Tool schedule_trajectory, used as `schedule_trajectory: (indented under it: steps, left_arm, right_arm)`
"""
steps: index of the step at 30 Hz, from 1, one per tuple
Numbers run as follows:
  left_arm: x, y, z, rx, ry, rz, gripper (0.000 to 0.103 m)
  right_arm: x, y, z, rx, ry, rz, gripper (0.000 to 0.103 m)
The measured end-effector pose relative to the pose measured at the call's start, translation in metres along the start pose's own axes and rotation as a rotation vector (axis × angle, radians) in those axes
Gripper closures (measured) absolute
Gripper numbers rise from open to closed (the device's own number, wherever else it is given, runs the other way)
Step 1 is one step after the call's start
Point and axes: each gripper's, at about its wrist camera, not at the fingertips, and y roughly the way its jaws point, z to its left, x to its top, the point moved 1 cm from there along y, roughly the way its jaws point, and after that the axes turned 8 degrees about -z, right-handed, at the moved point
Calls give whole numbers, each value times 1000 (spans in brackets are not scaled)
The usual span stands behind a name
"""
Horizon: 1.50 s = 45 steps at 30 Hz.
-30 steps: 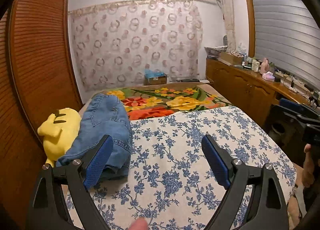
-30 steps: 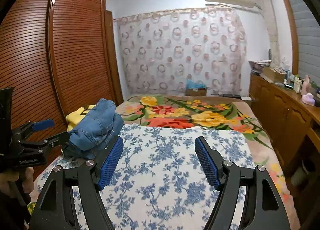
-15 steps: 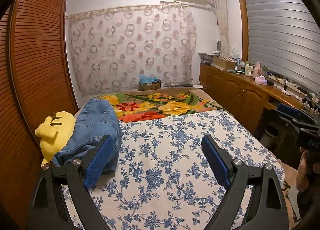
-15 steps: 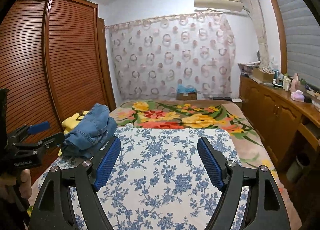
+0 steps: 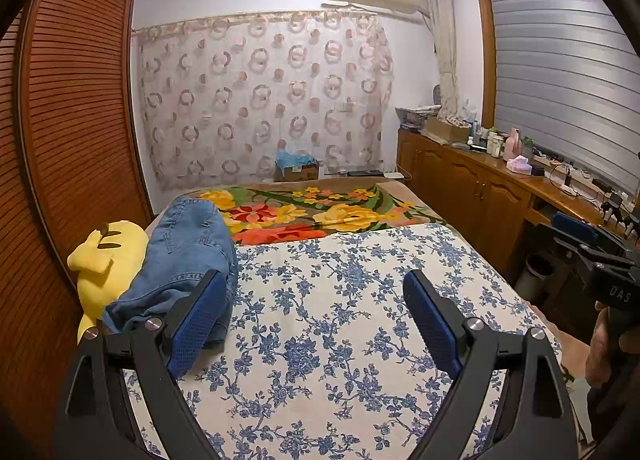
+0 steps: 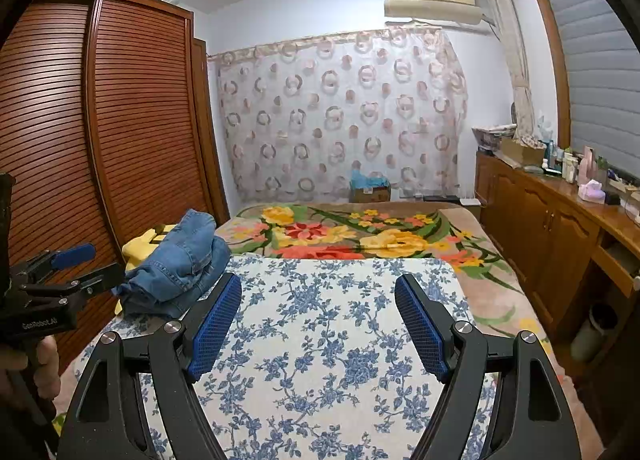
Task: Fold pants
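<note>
So, going L to R: 1 slatted wood wardrobe (image 5: 76, 131) is standing at far left. 1 yellow plush toy (image 5: 106, 264) is lying beside it, soft & rounded. 1 pair of denim pants (image 5: 184, 256) is sitting folded in a lumpy blue stack, leaning on the plush, at the left edge of 1 blue-floral sheet (image 5: 344, 300). 1 bright flower blanket (image 5: 320, 211) is lying farther back. Left gripper (image 5: 316, 312) is hovering near, tilted slightly down, blue textured pads wide apart w/ nothing between. Right gripper (image 6: 318, 316) is doing likewise, jaws apart, empty, over the sheet.
</note>
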Motion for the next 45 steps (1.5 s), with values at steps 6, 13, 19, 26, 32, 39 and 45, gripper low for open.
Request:
schedule_trajectory:
  steps: [6,13,19,26,32,39,45]
  left_arm:
    - [1,0,1,0,-1,-2,13]
    - [0,0,1,0,-1,-2,13]
    - [0,0,1,2,-1,0,13]
    - [1,0,1,-1,-2,-1,13]
    - [0,-1,0,-2,-3,-1,13]
    - [0,-1,0,-2,-3,-1,13]
    - [1,-1,1,0,-3,-2,13]
  right_arm:
    - [0,0,-2,1,-6,-3,22]
    - [1,0,-4,2,-8,-5,22]
    - [1,0,-5,2,-9,-6,22]
    - [1,0,-5,2,-9,-5,22]
    - [1,0,-6,5,-9,-5,22]
    - [1,0,-6,4,-9,-4,22]
    - [1,-1,-6,4,-11,-6,22]
